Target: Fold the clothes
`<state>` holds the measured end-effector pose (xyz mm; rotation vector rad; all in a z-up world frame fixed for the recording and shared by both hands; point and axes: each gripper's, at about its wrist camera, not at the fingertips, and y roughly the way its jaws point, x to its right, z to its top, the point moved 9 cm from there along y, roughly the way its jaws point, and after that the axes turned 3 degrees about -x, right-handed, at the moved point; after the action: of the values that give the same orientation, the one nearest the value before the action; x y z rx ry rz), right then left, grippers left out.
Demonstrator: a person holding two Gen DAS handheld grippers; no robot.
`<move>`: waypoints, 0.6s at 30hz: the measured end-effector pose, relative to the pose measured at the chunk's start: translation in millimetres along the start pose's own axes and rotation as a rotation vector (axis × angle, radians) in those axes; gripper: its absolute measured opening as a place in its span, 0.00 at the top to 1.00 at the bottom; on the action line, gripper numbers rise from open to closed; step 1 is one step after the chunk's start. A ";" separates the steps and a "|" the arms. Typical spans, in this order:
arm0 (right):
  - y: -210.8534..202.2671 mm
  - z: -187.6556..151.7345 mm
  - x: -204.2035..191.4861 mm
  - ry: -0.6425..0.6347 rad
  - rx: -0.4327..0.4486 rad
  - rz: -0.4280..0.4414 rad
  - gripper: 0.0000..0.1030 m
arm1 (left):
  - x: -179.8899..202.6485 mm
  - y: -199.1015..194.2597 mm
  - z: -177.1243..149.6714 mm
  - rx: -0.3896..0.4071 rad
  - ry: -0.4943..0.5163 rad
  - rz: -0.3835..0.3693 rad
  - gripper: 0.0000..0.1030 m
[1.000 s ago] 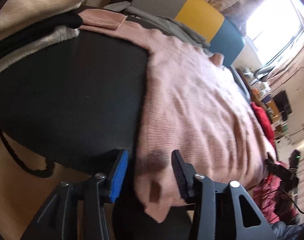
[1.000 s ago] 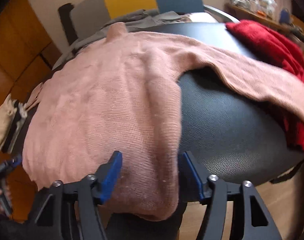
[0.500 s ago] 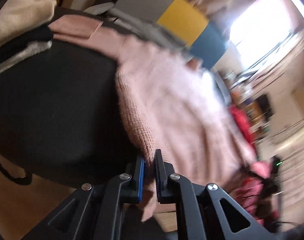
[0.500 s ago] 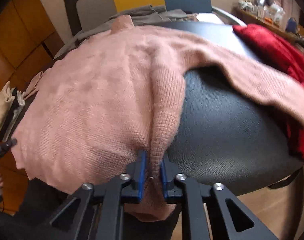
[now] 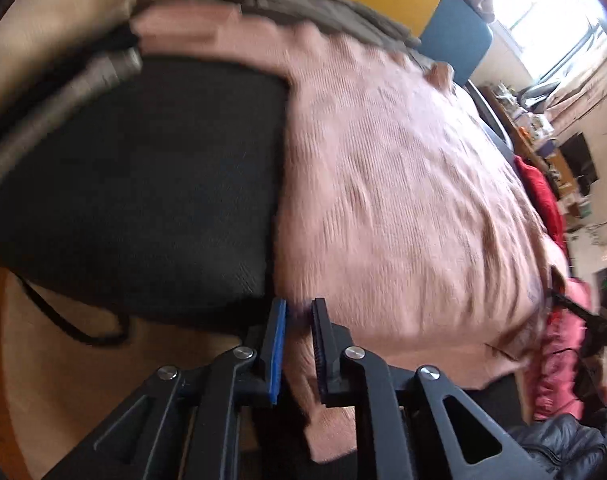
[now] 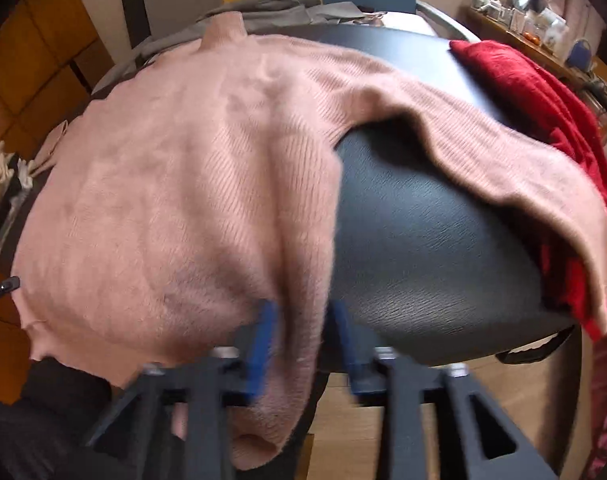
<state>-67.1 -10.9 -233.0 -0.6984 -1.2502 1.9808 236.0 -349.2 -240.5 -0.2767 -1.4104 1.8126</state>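
Note:
A pink knit sweater (image 6: 191,184) lies spread over a round black table (image 6: 423,248), neck at the far side, one sleeve (image 6: 503,152) reaching right over a red garment (image 6: 543,92). My left gripper (image 5: 297,320) is shut on the sweater's (image 5: 403,200) near hem at its left corner. My right gripper (image 6: 303,320) has its jaws a little apart around a pinched ridge of the sweater's right hem, which hangs over the table edge.
Folded beige, black and grey clothes (image 5: 55,60) are stacked at the table's left side. Grey clothing (image 6: 271,12) lies beyond the sweater's neck by a yellow and blue chair (image 5: 423,4). Pink-red fabric (image 5: 555,360) hangs at the right. Wooden floor lies below.
Both grippers closed on the sweater's hem a second ago. Since half a second ago the right jaws have parted somewhat and the view has pulled back; the left stays clamped.

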 end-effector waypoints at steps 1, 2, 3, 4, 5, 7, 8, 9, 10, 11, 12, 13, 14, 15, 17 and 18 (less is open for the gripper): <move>-8.8 6.8 2.7 0.004 0.029 -0.006 0.53 | 3.6 -9.2 11.4 0.041 0.010 0.003 0.84; -16.7 14.3 3.9 0.005 0.060 -0.006 0.53 | 11.0 -16.6 23.5 0.083 0.015 -0.019 0.81; -22.6 23.6 2.0 0.000 0.094 0.003 0.53 | 20.4 -23.2 35.7 0.124 0.021 -0.050 0.81; -28.6 32.7 0.1 -0.004 0.127 0.013 0.53 | 32.3 -25.2 47.7 0.152 0.044 -0.073 0.79; -33.2 42.3 -3.2 -0.010 0.157 0.026 0.53 | 46.2 -23.9 59.5 0.173 0.079 -0.091 0.79; -33.1 61.6 -18.3 -0.024 0.192 0.072 0.53 | 77.0 -10.0 80.4 0.198 0.171 -0.080 0.79; -32.1 67.7 -26.5 -0.024 0.204 0.098 0.53 | 91.4 -0.5 90.0 0.203 0.212 -0.075 0.79; -29.6 74.5 -35.1 -0.022 0.211 0.129 0.53 | 104.6 12.8 98.6 0.195 0.246 -0.071 0.79; -24.3 82.5 -44.9 -0.016 0.210 0.170 0.53 | 117.7 28.2 106.9 0.181 0.279 -0.065 0.79; -17.8 90.3 -54.9 -0.012 0.208 0.203 0.53 | 125.0 39.1 110.2 0.170 0.307 -0.043 0.79; -7.9 97.2 -63.3 -0.011 0.196 0.215 0.53 | 128.4 46.9 110.3 0.159 0.331 -0.010 0.79; 4.5 102.3 -67.7 -0.010 0.173 0.213 0.53 | 131.8 54.5 110.4 0.149 0.356 0.023 0.78; 16.8 107.5 -72.0 -0.010 0.150 0.210 0.53 | 131.8 61.8 111.3 0.139 0.368 0.055 0.78; 29.0 112.7 -76.4 -0.009 0.127 0.208 0.53 | 127.7 70.5 111.6 0.124 0.371 0.086 0.78; 49.7 116.3 -75.7 -0.003 0.082 0.143 0.53 | 108.9 88.3 107.0 0.084 0.340 0.118 0.77; 58.6 116.5 -72.6 0.004 0.063 0.110 0.52 | 102.0 93.4 106.8 0.084 0.309 0.099 0.77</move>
<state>-123.3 -149.2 -235.0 -0.7533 -1.1641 2.0976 62.3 -358.9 -256.0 -0.5651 -1.1190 1.8123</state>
